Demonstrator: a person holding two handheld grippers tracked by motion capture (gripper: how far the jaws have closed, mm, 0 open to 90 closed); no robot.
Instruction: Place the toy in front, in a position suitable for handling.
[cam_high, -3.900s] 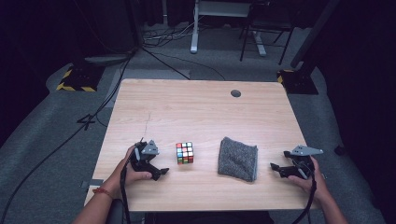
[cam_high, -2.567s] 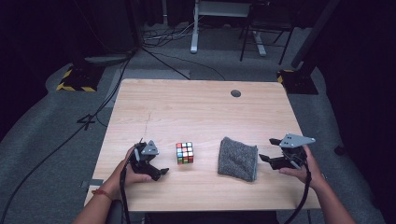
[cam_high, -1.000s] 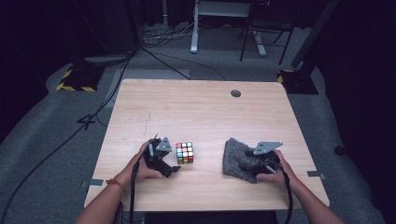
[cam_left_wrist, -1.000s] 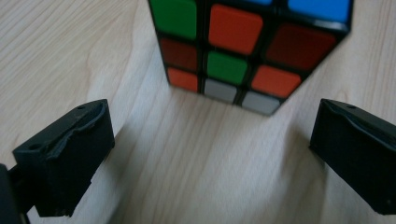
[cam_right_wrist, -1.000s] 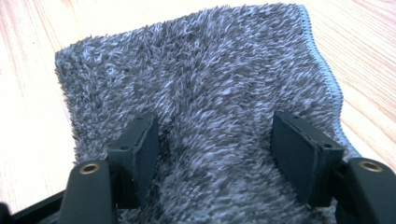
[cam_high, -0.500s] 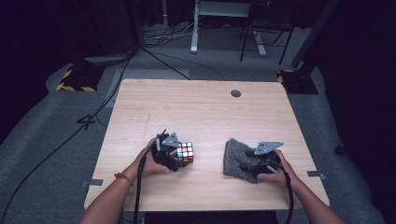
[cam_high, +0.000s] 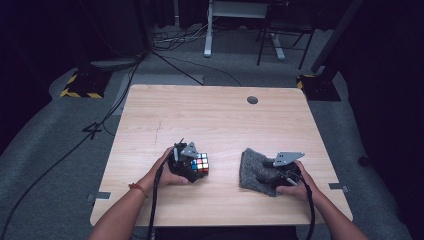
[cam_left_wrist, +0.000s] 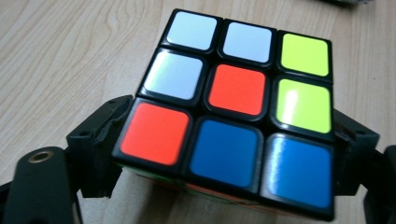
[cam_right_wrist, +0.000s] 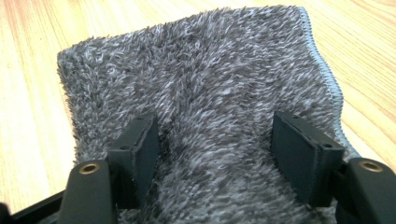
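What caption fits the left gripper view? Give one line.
Left tongs closed on a Rubik's cube resting on the wooden table.

A light wooden table (cam_high: 220, 120) with a pale, streaked grain carries two things toward the person's edge, while its far half lies bare apart from a small round dark cable hole (cam_high: 252, 100) near the far edge, right of the middle. A colour-tiled puzzle cube (cam_high: 201, 163) sits on the wood left of the middle, showing white, red, blue and yellow-green tiles on its top face. Well apart to its right, a fuzzy grey cloth (cam_high: 252, 169) with a pale stitched hem lies on the wood in a rumpled heap.
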